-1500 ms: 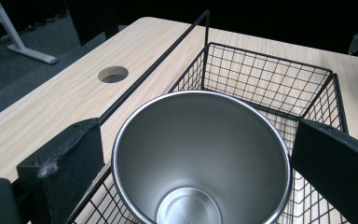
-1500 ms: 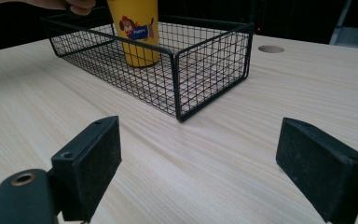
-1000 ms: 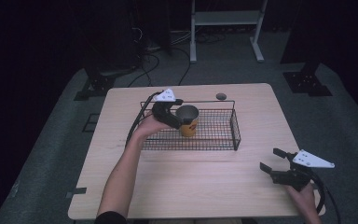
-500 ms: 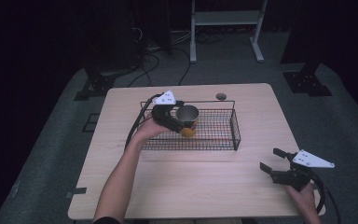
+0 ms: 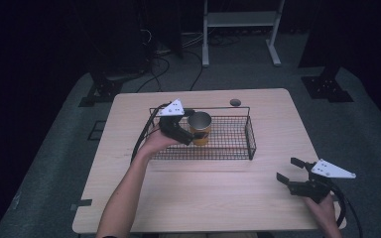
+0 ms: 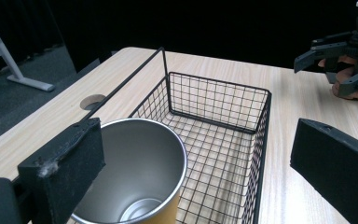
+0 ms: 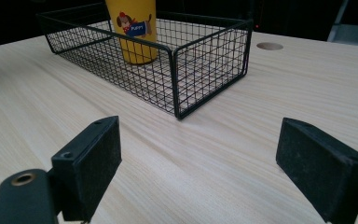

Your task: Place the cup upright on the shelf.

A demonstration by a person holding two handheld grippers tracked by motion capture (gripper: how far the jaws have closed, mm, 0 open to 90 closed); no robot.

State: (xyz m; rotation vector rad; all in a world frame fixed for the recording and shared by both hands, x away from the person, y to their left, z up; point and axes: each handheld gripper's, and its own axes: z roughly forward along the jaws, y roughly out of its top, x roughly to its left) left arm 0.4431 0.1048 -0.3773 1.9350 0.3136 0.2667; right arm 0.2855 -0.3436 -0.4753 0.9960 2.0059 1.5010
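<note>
Yellow cup (image 5: 200,128) stands upright and empty in the left end of the wire basket (image 5: 228,148). Left gripper (image 5: 187,130) jaws spread wide around the cup, not clamping. Right gripper (image 5: 292,171) released, over bare table (image 5: 203,193), well apart.

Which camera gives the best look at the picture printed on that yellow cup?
The right gripper view: the yellow cup stands in the wire basket, its puppy print facing the camera. The left gripper view looks down into the cup's shiny inside, with no print visible. The high view shows the cup small, its print unreadable.
</note>
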